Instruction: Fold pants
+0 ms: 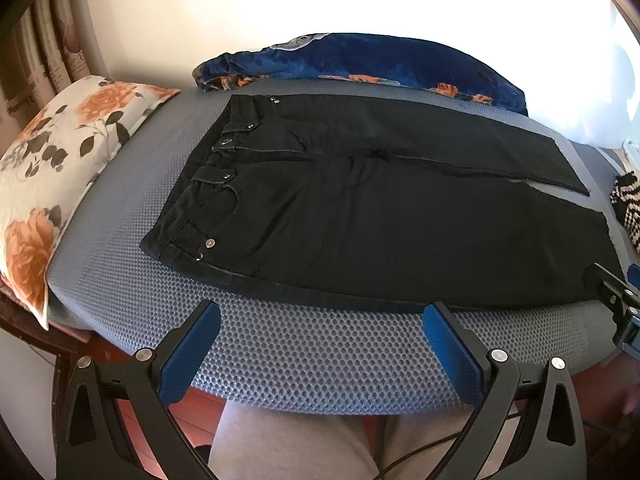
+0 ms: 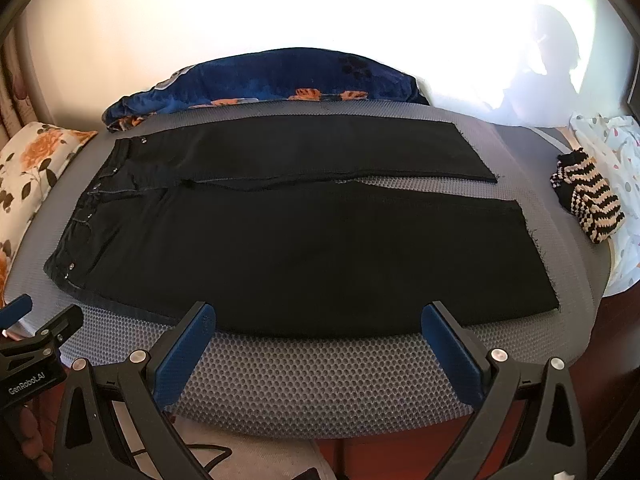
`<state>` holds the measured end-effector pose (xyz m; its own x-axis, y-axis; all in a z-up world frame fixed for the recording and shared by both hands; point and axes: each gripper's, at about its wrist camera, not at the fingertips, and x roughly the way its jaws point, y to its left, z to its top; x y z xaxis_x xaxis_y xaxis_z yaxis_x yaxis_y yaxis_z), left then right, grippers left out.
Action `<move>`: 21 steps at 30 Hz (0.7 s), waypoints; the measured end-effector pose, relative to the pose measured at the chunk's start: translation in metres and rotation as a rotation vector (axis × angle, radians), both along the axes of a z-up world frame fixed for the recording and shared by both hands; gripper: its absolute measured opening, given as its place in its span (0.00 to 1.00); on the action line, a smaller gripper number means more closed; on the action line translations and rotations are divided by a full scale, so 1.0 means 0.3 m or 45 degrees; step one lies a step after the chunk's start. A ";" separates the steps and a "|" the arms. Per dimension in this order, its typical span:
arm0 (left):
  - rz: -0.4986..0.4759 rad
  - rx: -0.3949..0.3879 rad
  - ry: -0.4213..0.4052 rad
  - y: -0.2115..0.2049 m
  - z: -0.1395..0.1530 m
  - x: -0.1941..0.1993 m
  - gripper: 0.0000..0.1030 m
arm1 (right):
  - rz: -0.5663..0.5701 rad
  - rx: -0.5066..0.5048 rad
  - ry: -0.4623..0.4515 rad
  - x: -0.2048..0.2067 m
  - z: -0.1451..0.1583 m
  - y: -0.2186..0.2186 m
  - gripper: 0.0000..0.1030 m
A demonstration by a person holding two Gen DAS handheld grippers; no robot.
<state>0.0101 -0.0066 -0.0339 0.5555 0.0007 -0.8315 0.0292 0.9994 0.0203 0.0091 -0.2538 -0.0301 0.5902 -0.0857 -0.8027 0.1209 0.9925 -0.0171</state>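
A pair of black denim pants (image 2: 304, 240) lies flat and unfolded on the grey honeycomb-mesh mattress pad (image 2: 320, 376), waistband toward the left, both legs running to the right with a narrow gap between their hems. From my seat at the controls, the left gripper (image 1: 320, 312) hangs at the pad's near edge, its blue-padded fingers (image 1: 192, 352) spread wide and empty, just short of the near leg's edge. My right gripper (image 2: 318, 312) sits likewise, parted and holding nothing, at the same near edge. A floral orange-rose pillow (image 1: 60, 160) lies left of the waistband, a blue plush blanket (image 2: 280, 80) behind, a striped knit item (image 2: 588, 200) right.
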 end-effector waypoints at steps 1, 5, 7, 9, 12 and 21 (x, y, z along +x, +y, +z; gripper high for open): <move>0.000 0.002 0.000 0.001 0.001 0.004 0.97 | 0.003 0.002 -0.001 0.002 0.001 0.001 0.99; -0.011 0.002 0.001 -0.002 0.001 0.021 0.97 | 0.003 -0.014 -0.007 0.009 0.006 0.010 0.99; -0.022 -0.006 -0.001 -0.002 0.002 0.031 0.97 | 0.006 -0.023 -0.009 0.015 0.007 0.014 0.99; -0.026 -0.006 -0.007 -0.001 0.006 0.043 0.97 | 0.005 -0.016 -0.011 0.020 0.010 0.014 0.99; -0.030 -0.001 -0.030 0.008 0.015 0.069 0.97 | 0.010 0.013 -0.022 0.037 0.014 0.007 0.99; -0.013 -0.105 -0.083 0.151 0.073 0.262 0.97 | 0.164 0.212 -0.197 0.154 0.073 0.001 0.99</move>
